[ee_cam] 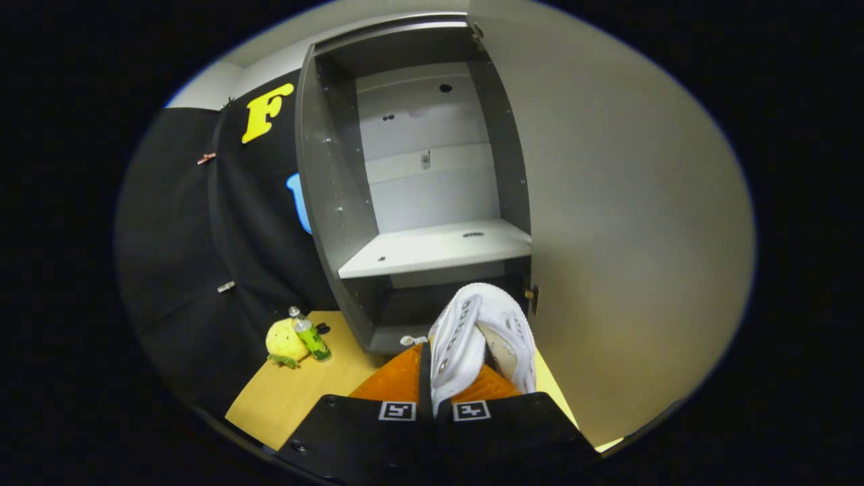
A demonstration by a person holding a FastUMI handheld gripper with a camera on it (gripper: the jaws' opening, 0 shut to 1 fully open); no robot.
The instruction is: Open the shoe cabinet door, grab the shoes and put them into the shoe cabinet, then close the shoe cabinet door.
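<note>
Pinching a white shoe (472, 337) between its two fingers, the gripper (432, 385) sits at the bottom centre of the frame, with the fingers drawn close together on the shoe's side wall. The shoe stands on edge, laces and eyelets turned toward the left, its toe pointing up and away toward the cabinet. Both fingers press on it, one from each side.

Just beyond the shoe, in the centre of the frame, stands the shoe cabinet (337, 202), grey, with its door (621, 223) swung wide open and taking up the whole right half of the picture. Inside, a pale shelf (432, 250) crosses the cabinet at mid height; the space above it holds nothing, and the lower compartment beneath it is dark, right behind the shoe's toe. A hinge (532, 297) shows on the door's edge just to the right of the shoe.

Under the gripper lies a light wooden floor board (297, 391). At the lower left of the frame, near the cabinet's foot, a yellow plush toy (283, 341) sits with a small green bottle (309, 334) leaning against it, both well to the left of the fingers.
</note>
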